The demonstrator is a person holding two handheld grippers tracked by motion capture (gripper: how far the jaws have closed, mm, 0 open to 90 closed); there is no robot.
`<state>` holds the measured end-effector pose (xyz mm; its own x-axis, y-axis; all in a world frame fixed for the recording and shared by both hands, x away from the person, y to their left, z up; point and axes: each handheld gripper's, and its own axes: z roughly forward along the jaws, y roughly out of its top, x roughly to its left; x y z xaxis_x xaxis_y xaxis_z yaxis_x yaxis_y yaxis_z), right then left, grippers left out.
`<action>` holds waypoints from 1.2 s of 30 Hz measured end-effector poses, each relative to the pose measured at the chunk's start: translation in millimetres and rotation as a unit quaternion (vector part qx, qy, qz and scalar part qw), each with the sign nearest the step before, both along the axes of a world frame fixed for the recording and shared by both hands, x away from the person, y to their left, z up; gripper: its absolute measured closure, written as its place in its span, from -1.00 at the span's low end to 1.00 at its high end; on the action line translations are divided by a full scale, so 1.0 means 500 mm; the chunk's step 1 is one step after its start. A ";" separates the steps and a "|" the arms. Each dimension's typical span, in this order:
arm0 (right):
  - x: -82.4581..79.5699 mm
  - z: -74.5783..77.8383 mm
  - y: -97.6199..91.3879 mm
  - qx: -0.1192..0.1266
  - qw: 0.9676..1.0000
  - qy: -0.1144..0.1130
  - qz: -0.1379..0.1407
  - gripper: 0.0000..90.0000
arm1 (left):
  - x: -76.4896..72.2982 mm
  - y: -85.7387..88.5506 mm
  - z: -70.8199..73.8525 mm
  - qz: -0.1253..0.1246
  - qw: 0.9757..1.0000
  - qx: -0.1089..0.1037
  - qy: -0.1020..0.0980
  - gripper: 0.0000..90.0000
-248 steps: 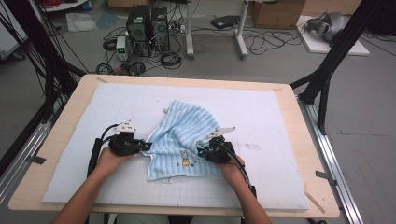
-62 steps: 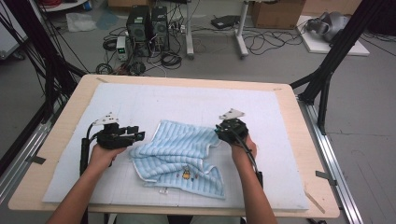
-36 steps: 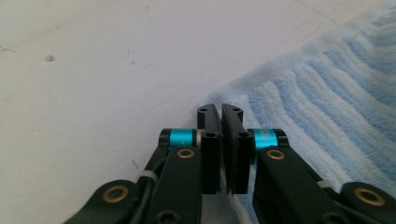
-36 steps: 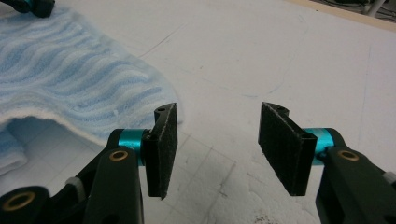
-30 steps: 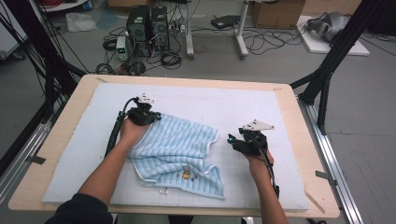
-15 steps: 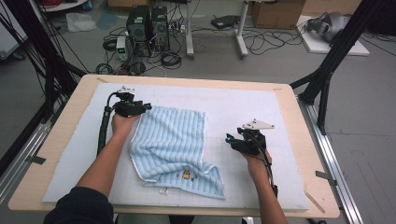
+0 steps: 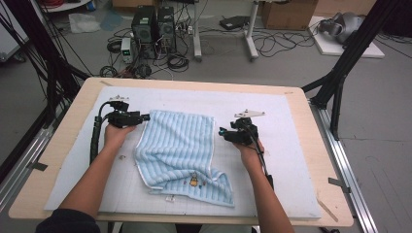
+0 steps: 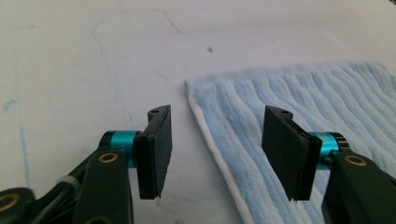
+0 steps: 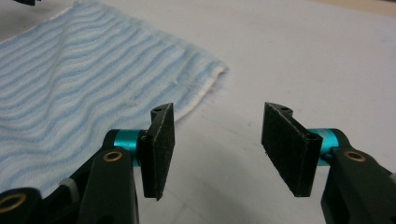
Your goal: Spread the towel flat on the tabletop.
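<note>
We worked at a pale wooden bench (image 7: 63,145) covered by a white padded mat (image 7: 286,145). The light blue striped terry towel (image 7: 180,145) lay near the middle of the bench, its near edge rumpled toward the front edge. Our left gripper (image 7: 145,117) sat at the towel's far left corner, its fingers (image 8: 156,149) just opened, straddling the white hem without pressing it. Our right gripper (image 7: 221,132) hovered beside the far right corner, fingers (image 9: 159,147) released, holding nothing.
</note>
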<state>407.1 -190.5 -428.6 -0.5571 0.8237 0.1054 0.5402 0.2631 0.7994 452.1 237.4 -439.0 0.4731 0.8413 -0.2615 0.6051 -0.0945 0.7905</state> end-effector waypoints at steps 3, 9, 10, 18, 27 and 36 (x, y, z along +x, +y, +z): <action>0.022 -0.020 0.033 -0.010 1.000 0.017 0.012 0.15 | -0.006 -0.011 -0.006 -0.021 1.000 0.015 0.006 0.12; 0.043 -0.038 0.094 -0.041 0.998 0.029 0.024 0.39 | -0.017 -0.051 -0.019 -0.048 0.996 0.072 -0.005 0.29; 0.046 -0.037 0.099 -0.048 0.998 0.029 0.022 0.49 | -0.019 -0.053 -0.018 -0.045 0.995 0.087 -0.012 0.42; 0.071 -0.025 0.117 -0.099 0.993 0.020 0.056 0.91 | -0.007 -0.057 -0.022 -0.004 0.997 0.068 -0.025 0.91; 0.139 -0.013 0.093 -0.117 0.993 -0.001 0.001 0.90 | 0.059 -0.083 0.001 0.023 0.998 0.038 -0.041 0.91; 0.156 0.011 0.075 -0.085 0.993 -0.015 -0.080 0.55 | 0.065 -0.087 0.009 0.019 0.998 0.037 -0.041 0.11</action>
<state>485.1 -153.2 -423.3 -0.4184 0.9065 -0.0564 0.5632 0.3076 0.7669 484.5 194.1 -434.4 0.4570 0.8751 -0.1594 0.5425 -0.1323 0.8296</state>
